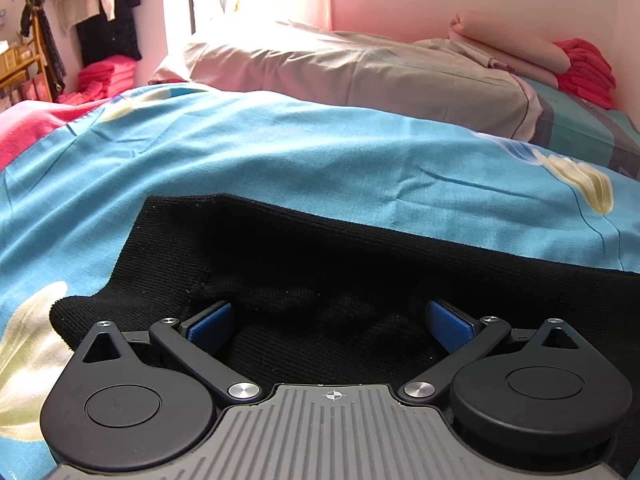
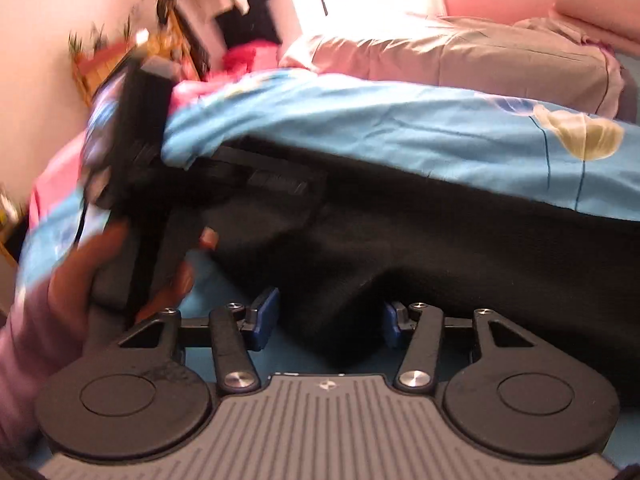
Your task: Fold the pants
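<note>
Between both spread tools' pads, black pants [image 1: 320,264] on blue bedspread [image 1: 240,152]

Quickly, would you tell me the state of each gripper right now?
Left gripper: open, black pants between its fingers.
Right gripper: open around a pants edge.

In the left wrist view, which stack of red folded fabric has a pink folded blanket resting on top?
The red stack on the bed's far right corner; the pink blanket lies on it. The other red stack, far left, is uncovered.
</note>
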